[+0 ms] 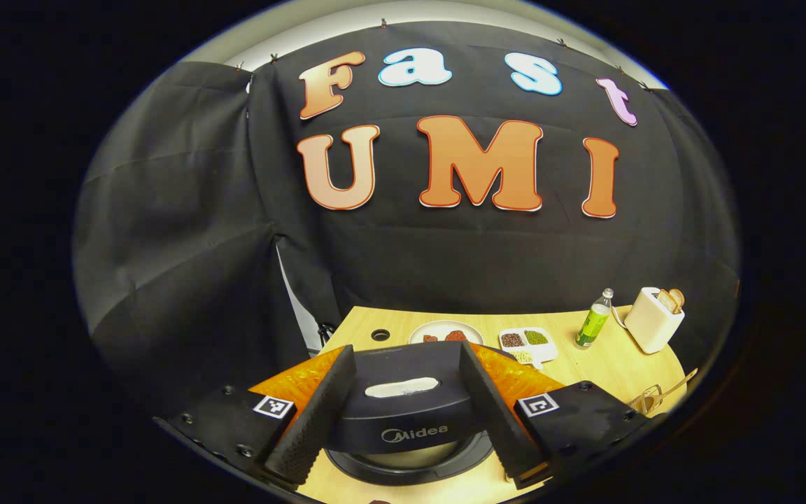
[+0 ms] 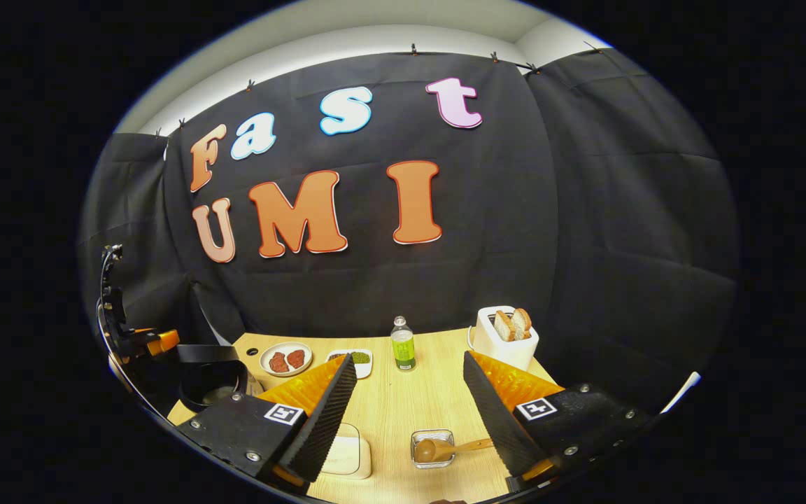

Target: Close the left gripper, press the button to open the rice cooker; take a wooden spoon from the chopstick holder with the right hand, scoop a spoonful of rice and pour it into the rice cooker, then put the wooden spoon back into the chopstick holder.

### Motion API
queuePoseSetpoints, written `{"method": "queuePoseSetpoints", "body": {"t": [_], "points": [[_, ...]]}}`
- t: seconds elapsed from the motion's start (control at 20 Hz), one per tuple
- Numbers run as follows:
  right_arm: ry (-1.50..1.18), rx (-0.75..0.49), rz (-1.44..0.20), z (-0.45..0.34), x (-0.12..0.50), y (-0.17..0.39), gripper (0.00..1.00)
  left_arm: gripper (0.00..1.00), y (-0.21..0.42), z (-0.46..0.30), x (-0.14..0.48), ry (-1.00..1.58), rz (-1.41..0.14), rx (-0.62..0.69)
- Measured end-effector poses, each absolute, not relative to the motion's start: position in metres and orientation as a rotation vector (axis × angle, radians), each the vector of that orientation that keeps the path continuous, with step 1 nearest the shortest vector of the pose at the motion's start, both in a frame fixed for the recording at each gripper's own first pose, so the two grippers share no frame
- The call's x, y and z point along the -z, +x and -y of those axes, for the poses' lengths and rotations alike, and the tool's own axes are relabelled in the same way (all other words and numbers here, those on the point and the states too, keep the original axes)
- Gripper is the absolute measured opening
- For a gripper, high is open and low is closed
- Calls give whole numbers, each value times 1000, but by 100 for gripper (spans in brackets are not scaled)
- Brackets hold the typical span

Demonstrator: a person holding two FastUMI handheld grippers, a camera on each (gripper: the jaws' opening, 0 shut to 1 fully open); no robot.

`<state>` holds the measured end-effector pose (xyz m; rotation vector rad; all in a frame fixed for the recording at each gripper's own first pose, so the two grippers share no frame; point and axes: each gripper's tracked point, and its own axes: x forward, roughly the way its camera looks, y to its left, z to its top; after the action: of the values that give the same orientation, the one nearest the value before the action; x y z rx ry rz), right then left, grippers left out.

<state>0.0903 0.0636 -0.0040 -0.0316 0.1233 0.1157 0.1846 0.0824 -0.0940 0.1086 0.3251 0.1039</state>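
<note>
Rice cooker (image 1: 406,420) is seen just ahead of the spread left gripper (image 1: 406,406), its lid raised between the fingers. Right gripper (image 2: 410,413) is held spread above the table (image 2: 403,399) — a wooden spoon (image 2: 438,449) rests in a small glass container (image 2: 432,448); bread slices stand in the toaster (image 2: 504,339).

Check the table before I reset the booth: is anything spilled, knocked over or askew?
Nothing looks spilled or toppled. The black rice cooker's lid stands open, and the wooden spoon leans slanted in the small clear square holder, handle over its rim.
</note>
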Motion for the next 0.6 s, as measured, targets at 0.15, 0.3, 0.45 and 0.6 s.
{"method": "queuePoseSetpoints", "body": {"t": [0.15, 0.3, 0.45, 0.6], "points": [[-45, -120, -120, -60, 2, 89, 95, 100, 170, -82, 120, 88, -323, -106], [-47, -119, -122, -55, 1, 89, 95, 98, 161, -86, 143, 85, -308, -123], [-52, -108, -124, -50, 2, 90, 95, 99, 157, -89, 162, 131, -281, -145], [-46, -104, -131, -47, 4, 91, 95, 99, 153, -89, 179, 158, -265, -150]]}}
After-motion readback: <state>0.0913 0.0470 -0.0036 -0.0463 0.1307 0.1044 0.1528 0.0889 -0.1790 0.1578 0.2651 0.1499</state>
